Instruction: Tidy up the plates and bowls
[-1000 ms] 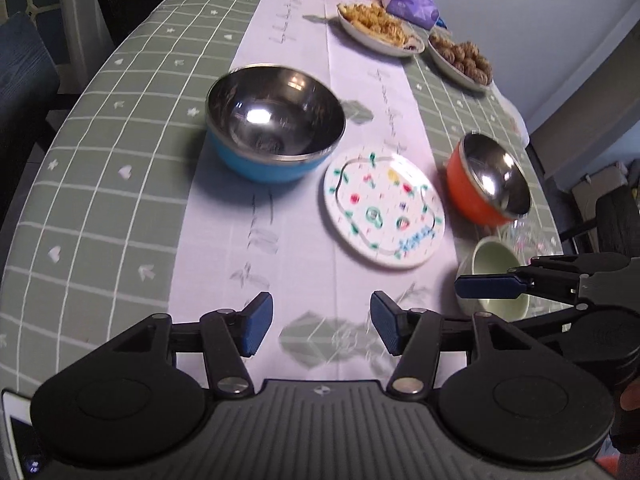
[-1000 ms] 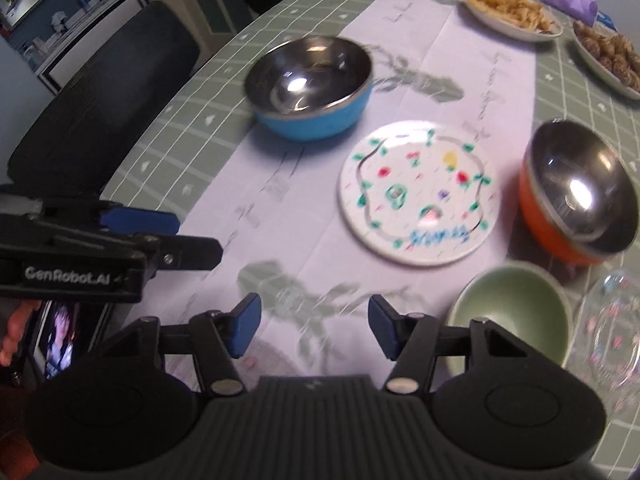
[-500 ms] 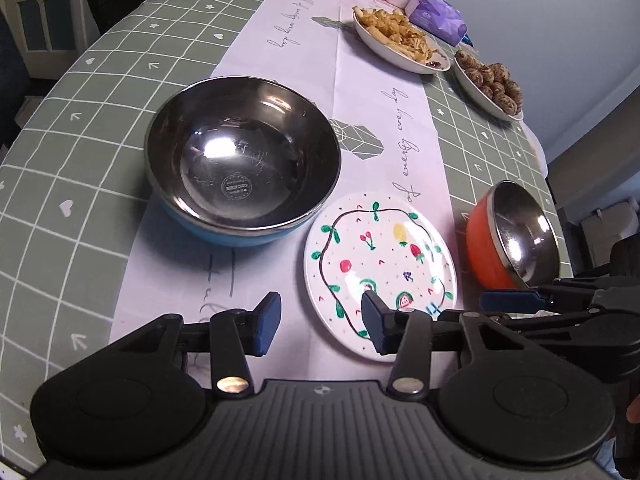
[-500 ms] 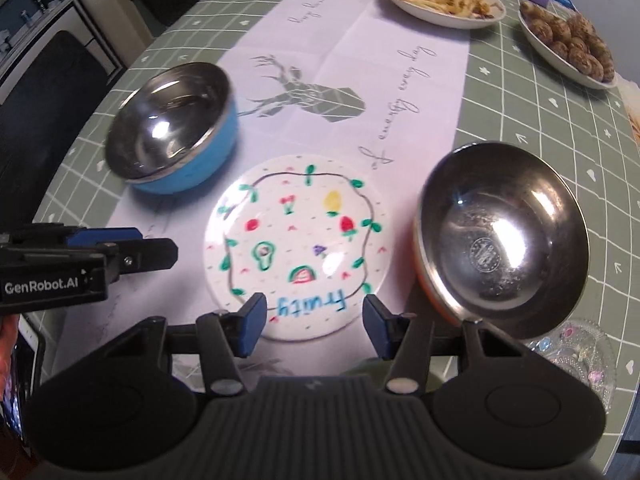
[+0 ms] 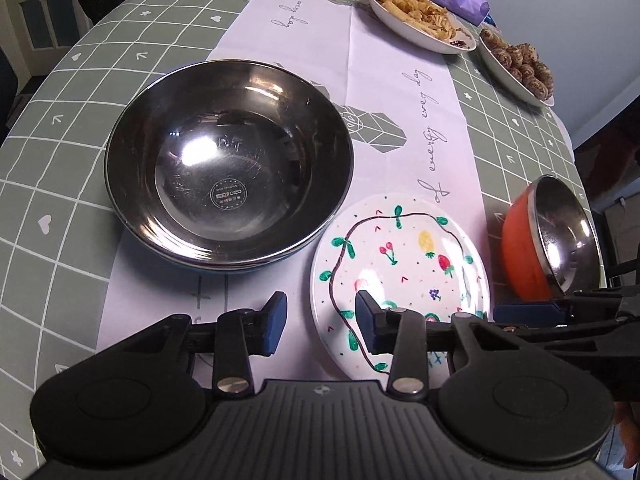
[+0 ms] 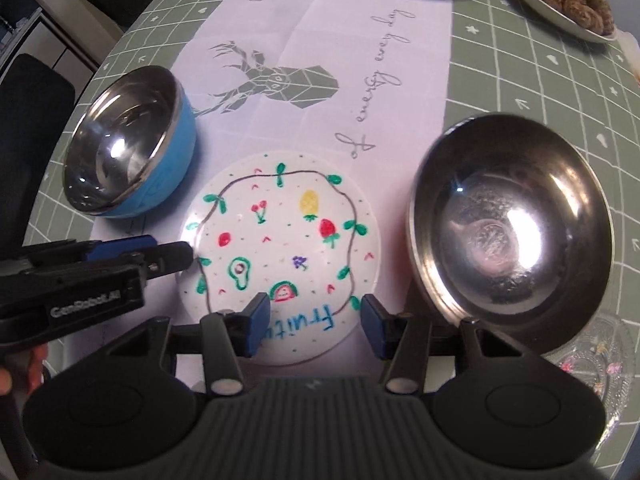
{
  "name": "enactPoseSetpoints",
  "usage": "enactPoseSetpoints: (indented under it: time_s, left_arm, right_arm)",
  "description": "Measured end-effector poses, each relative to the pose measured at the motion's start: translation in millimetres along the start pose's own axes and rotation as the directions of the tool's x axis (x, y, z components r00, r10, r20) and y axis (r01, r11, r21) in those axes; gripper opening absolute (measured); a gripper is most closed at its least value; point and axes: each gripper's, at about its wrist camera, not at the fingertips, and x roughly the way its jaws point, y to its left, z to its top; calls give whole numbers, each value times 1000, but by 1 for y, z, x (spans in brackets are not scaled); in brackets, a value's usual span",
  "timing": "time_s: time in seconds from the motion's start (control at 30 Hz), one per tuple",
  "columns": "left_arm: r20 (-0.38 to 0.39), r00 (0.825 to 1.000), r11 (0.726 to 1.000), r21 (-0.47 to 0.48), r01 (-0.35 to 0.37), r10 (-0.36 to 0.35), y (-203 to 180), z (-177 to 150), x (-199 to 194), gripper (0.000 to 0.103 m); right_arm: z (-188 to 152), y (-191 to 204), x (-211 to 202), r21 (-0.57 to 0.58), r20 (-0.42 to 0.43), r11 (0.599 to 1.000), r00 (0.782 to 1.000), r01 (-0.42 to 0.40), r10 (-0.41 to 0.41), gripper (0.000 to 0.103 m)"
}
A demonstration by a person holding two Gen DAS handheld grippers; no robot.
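My left gripper [image 5: 318,324] hangs with jaws spread and empty above the near rim of the painted fruit plate [image 5: 400,276]; my right gripper [image 6: 314,322] is likewise spread and empty over that plate's lettered edge. At 10 o'clock sits the glossy steel blue bowl [image 6: 128,164], at 2 o'clock the round orange bowl [image 6: 512,224]. Smooth white runner [image 6: 320,52] lies bare beyond.

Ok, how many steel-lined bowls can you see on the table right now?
2. The blue bowl sits left of the painted fruit plate, and the orange bowl sits right of it. More bowls may be hidden under the tongs at the near edge.
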Motion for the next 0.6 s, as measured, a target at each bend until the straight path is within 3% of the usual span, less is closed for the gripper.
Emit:
enactPoseSetpoints:
  time_s: [0.33, 0.6]
  left_arm:
    - [-4, 1000, 1000, -19, 5, -5, 4, 3, 7, 40]
    - [10, 1000, 1000, -10, 0, 0, 2, 7, 8, 36]
  right_arm:
    - [12, -6, 4, 76, -16, 996, 999, 43, -42, 47]
    - [10, -14, 2, 128, -38, 992, 999, 0, 5, 48]
